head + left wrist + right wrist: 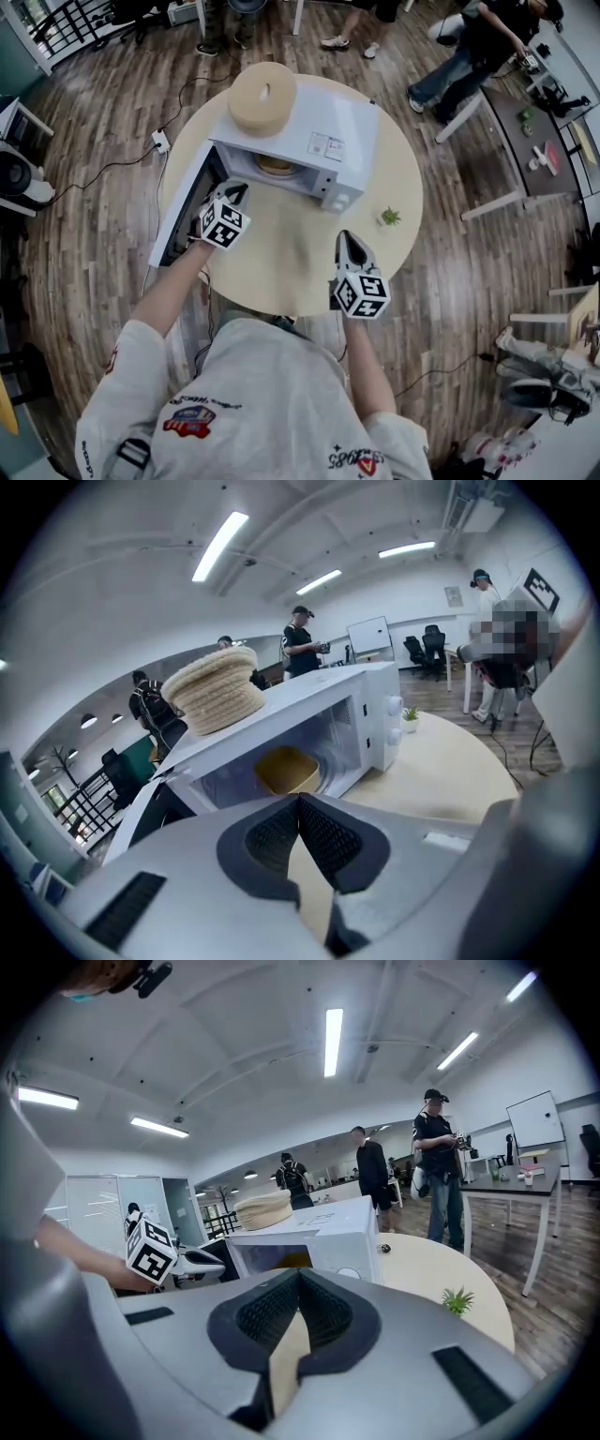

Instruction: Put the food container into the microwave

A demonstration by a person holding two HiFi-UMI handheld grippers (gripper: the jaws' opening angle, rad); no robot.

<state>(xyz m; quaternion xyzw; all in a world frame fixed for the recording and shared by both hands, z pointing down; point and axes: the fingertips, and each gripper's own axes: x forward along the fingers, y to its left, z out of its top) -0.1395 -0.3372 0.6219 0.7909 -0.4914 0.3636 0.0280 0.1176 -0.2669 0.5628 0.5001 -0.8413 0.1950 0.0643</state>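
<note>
A white microwave (319, 141) stands on the round table (281, 272) with its door (180, 214) swung open to the left. A tan food container (277, 167) sits inside the cavity, and shows in the left gripper view as the container (286, 769). My left gripper (235, 191) hovers just in front of the opening by the door, shut and empty; its fingertips meet at the left gripper (300, 799). My right gripper (348, 238) is over the table to the right of the microwave, also shut with nothing in it, as the right gripper (300, 1275) shows.
A round woven pad (262, 97) lies on top of the microwave. A small green plant (390, 217) stands on the table at the right. People stand beyond the table, by desks at the back right. A cable and a power strip (160, 142) lie on the floor.
</note>
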